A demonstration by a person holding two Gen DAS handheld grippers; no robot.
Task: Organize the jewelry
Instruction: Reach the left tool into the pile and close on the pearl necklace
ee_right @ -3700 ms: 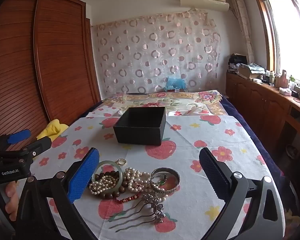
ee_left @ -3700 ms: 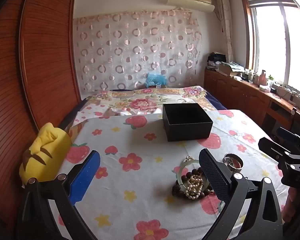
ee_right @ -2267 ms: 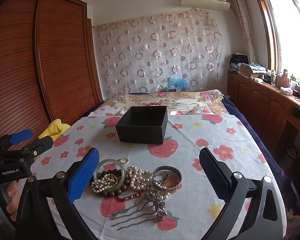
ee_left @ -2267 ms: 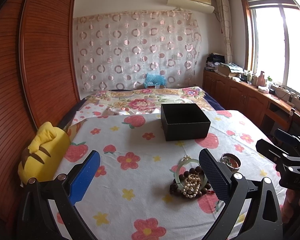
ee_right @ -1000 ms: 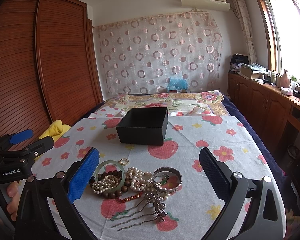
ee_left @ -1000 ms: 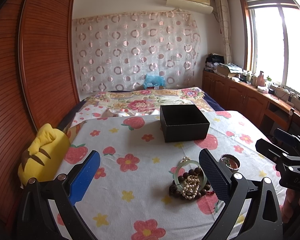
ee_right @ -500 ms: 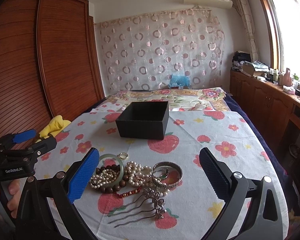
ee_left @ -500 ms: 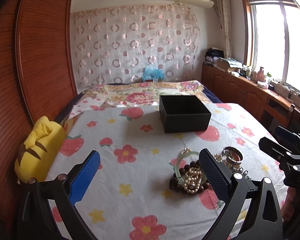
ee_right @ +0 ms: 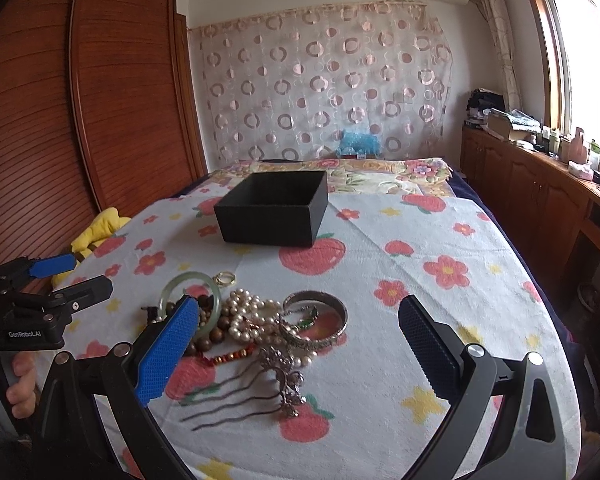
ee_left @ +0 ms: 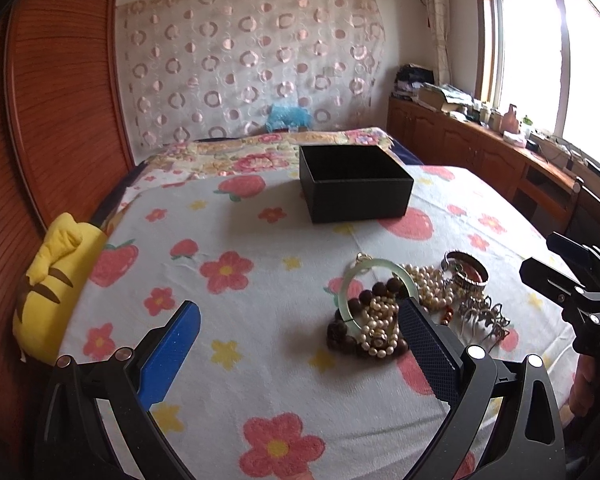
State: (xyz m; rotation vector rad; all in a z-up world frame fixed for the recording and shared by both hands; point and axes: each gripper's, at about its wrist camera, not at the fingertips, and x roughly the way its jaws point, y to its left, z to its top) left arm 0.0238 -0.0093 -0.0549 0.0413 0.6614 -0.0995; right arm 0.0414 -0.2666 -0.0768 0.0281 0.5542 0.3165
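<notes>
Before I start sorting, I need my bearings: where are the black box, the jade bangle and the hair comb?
black box (ee_right: 269, 224), right wrist view, front wall.
jade bangle (ee_left: 384, 265), left wrist view, far arc.
hair comb (ee_right: 236, 398), right wrist view, prongs.

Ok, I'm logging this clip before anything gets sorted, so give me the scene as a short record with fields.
surface: table under a flower-and-strawberry cloth
container: open black box, at the far side, interior mostly hidden
jewelry pile: near side, apart from the box
items seen: green bangle, pearl strand, silver bangle, dark wooden beads, metal hair comb
left gripper: open, holding nothing
right gripper: open, holding nothing
progress: every visible piece lies outside the box
</notes>
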